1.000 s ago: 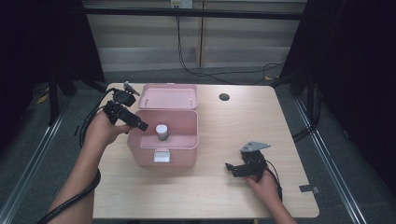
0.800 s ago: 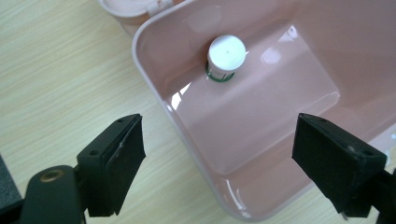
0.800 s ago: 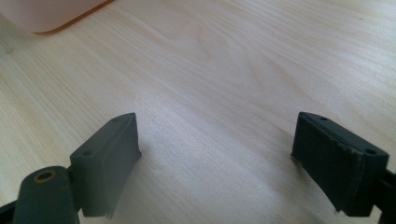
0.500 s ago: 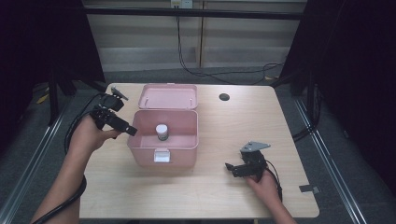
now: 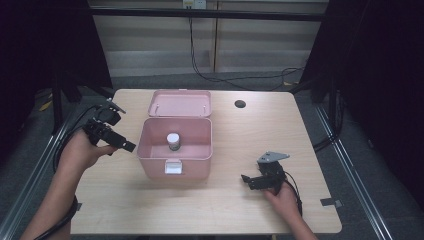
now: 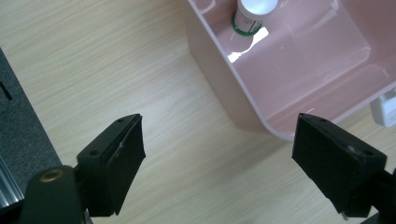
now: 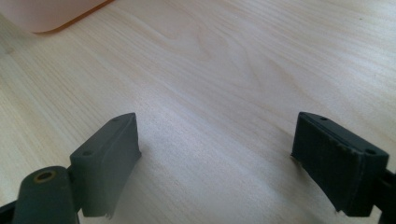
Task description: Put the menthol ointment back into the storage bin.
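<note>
Just left of the pink box (image 5: pixel 174 145), the left gripper (image 5: pixel 129 146) is held above the table (image 5: pixel 200 210). Its jaws are wide apart and nothing is between them. They point toward the box's left wall. In the left gripper view, the box's corner sits between the two black jaws, farther off.

The right gripper (image 5: pixel 245 179) rests low on the table, off to the right of the box and nearer the person. Its jaws are wide apart too, with only bare wood between them.

Inside the box stands a little bottle (image 5: pixel 173 141) with a white cap. It is near the middle of the box floor. It stands straight up, so its long side runs up and down and the cap faces the ceiling.

The lid (image 5: pixel 181 103) lies flung back behind the box. My guess is the next job is shutting it. To do that well, reach past the box, catch the lid's far edge, and swing it over slowly so the bottle does not tip.
</note>
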Demonstrator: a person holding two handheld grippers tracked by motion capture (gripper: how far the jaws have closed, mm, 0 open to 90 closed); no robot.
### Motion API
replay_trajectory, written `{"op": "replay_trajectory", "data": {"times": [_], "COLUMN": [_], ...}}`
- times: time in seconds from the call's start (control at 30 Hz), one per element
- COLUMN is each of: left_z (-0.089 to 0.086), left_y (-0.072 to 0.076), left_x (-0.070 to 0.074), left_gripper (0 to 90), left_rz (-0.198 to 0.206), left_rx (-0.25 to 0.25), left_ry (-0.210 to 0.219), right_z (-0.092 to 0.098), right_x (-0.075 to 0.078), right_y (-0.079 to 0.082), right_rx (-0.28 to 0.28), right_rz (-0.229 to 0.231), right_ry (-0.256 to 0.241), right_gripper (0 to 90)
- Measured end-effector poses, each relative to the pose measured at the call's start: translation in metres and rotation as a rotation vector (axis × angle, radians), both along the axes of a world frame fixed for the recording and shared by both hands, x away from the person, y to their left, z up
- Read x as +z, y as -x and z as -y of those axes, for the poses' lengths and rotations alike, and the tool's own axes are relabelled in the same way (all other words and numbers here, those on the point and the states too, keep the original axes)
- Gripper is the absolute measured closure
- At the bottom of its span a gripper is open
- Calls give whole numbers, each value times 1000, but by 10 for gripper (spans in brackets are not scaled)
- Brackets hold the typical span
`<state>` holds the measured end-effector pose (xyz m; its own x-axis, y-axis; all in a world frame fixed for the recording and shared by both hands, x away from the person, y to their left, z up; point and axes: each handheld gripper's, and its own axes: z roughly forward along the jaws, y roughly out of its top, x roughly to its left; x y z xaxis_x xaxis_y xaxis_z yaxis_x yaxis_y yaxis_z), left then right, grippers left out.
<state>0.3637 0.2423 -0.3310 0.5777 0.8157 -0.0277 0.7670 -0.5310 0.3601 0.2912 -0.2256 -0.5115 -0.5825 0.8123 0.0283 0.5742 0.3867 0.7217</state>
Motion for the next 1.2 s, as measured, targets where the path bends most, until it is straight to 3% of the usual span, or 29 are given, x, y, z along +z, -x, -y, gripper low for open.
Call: {"op": "replay_trajectory", "data": {"times": [0.27,0.87,1.2], "left_z": [-11,-21,-25], "left_y": [5,26,38], "left_x": [-12,-37,-60], "left_gripper": [167,168,168], "left_rz": [-19,-9,-28], "left_rx": [0,-18,-6], "left_ry": [-4,-11,29], "right_z": [0,0,0], "right_x": [0,0,0], "right_y": [0,0,0], "right_rx": [2,2,2], "right_rz": [1,0,1], "right_ry": [2,2,2], "right_gripper": [141,142,142]}}
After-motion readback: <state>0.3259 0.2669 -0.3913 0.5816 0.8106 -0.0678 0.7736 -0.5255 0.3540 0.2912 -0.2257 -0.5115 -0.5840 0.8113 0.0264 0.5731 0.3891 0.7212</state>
